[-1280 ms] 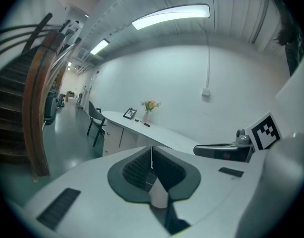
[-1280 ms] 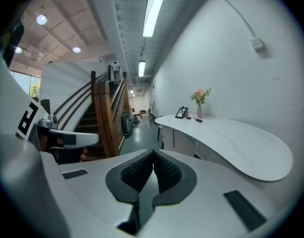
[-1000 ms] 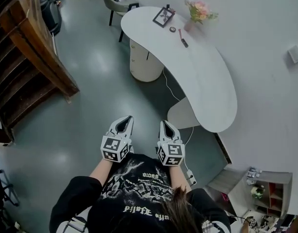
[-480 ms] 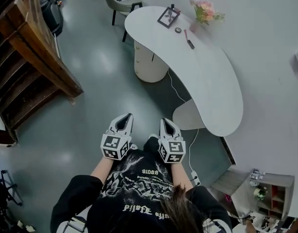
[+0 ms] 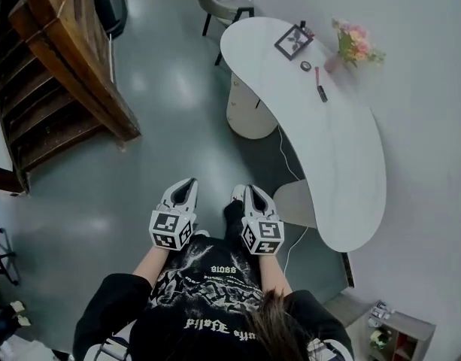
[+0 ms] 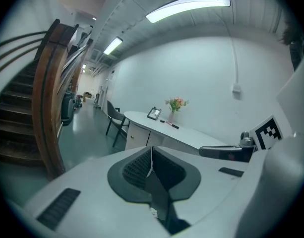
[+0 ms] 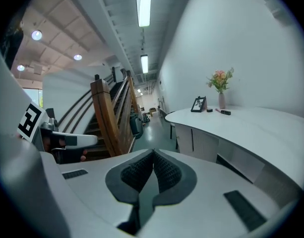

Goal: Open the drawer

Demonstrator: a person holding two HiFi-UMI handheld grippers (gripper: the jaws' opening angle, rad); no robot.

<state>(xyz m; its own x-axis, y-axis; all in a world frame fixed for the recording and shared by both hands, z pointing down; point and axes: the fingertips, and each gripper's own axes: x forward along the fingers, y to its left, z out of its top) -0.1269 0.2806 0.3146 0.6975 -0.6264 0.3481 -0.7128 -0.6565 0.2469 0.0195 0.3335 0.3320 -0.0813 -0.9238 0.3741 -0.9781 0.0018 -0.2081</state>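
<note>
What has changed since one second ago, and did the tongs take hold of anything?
The person has walked on: in the head view the white desk has slid right and lower, more of the wooden staircase shows, and a foot now shows between the left tongs and right tongs. Nothing was taken or let go: both stay shut, empty, side by side.

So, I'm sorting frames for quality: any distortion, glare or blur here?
Head view: sharp, pale sheen on the floor. Left gripper view: fisheye, black corners, ceiling light blown out and bowed. Right gripper view: same fisheye, desk curved, no blur.
</note>
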